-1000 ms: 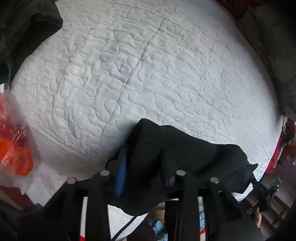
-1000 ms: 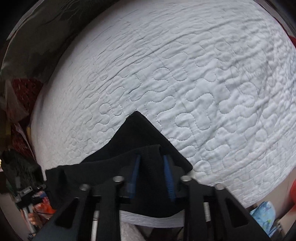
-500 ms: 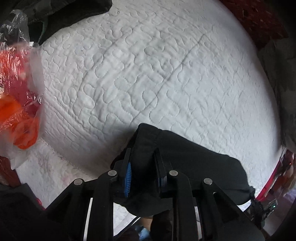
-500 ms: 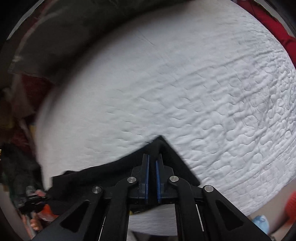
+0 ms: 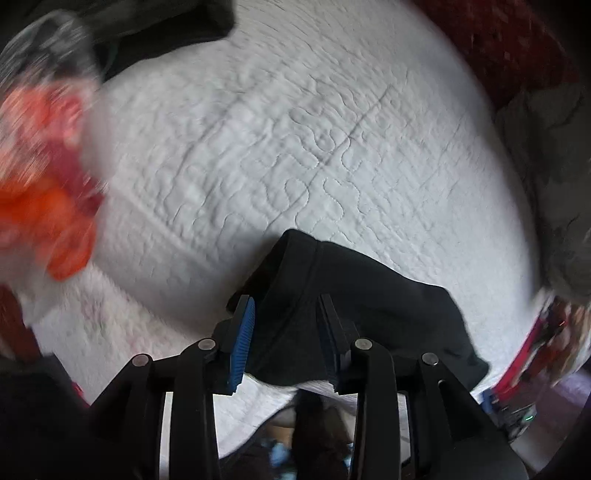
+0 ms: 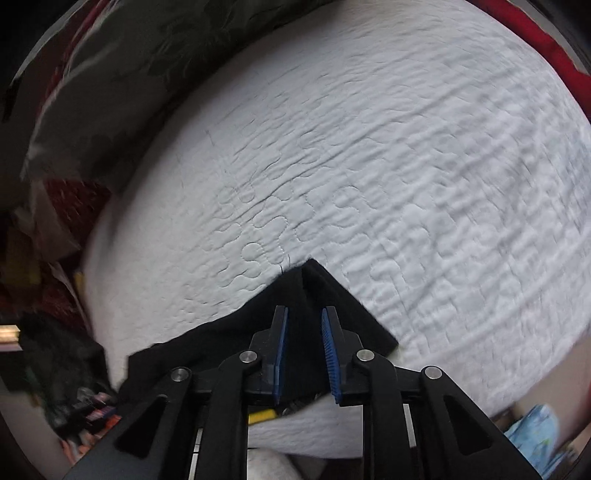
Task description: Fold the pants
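The black pants (image 5: 354, 295) lie bunched at the near edge of a white quilted bed (image 5: 295, 155). My left gripper (image 5: 286, 314) is open, its blue-padded jaws apart around a fold of the pants. In the right wrist view a pointed corner of the pants (image 6: 314, 291) lies on the quilt (image 6: 369, 166). My right gripper (image 6: 304, 328) is open too, jaws apart with the black cloth between them.
An orange and red plastic bag (image 5: 44, 192) sits at the bed's left edge. Dark clothing (image 5: 159, 29) lies at the far left corner. A dark patterned pillow (image 6: 129, 85) lies at the far left in the right wrist view. Clutter lies beside the bed.
Both grippers were shut on the pants half a second ago and have opened. Both views are blurred from motion.
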Demonstrator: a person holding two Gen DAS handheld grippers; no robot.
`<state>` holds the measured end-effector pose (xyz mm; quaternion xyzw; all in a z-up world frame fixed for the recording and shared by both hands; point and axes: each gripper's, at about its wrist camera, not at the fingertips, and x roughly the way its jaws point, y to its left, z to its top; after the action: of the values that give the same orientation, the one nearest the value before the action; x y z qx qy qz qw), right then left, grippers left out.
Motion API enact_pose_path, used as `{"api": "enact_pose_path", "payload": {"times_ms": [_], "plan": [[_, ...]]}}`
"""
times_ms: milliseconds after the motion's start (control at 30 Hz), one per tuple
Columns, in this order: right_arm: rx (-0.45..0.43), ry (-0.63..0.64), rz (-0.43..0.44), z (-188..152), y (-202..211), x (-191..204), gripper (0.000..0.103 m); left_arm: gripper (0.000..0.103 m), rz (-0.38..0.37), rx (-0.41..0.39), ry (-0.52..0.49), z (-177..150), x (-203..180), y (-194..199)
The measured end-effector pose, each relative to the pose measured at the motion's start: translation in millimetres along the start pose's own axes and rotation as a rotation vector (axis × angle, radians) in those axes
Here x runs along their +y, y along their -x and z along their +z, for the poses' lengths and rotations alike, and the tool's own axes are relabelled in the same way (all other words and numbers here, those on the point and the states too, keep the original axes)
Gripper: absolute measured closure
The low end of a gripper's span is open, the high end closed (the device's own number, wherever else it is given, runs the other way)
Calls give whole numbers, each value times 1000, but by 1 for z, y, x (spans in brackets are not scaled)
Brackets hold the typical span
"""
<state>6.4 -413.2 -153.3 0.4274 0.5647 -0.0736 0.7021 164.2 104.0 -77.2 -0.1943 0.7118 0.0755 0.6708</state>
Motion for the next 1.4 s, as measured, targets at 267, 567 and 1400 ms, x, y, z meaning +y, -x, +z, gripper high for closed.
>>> {"api": "enact_pose_path", "payload": {"times_ms": [267,567,1400], "plan": [[103,-119,58,-36,-22,-20,79,55,-137,93,-22,-61,-26,-21],[157,-235,62,-52,-54,-33,77,56,-178,264,40,-103,-47,-92],[134,-319,114,-55,-56,-65,75,57,-247,295,196,-112,-62,-126]]}}
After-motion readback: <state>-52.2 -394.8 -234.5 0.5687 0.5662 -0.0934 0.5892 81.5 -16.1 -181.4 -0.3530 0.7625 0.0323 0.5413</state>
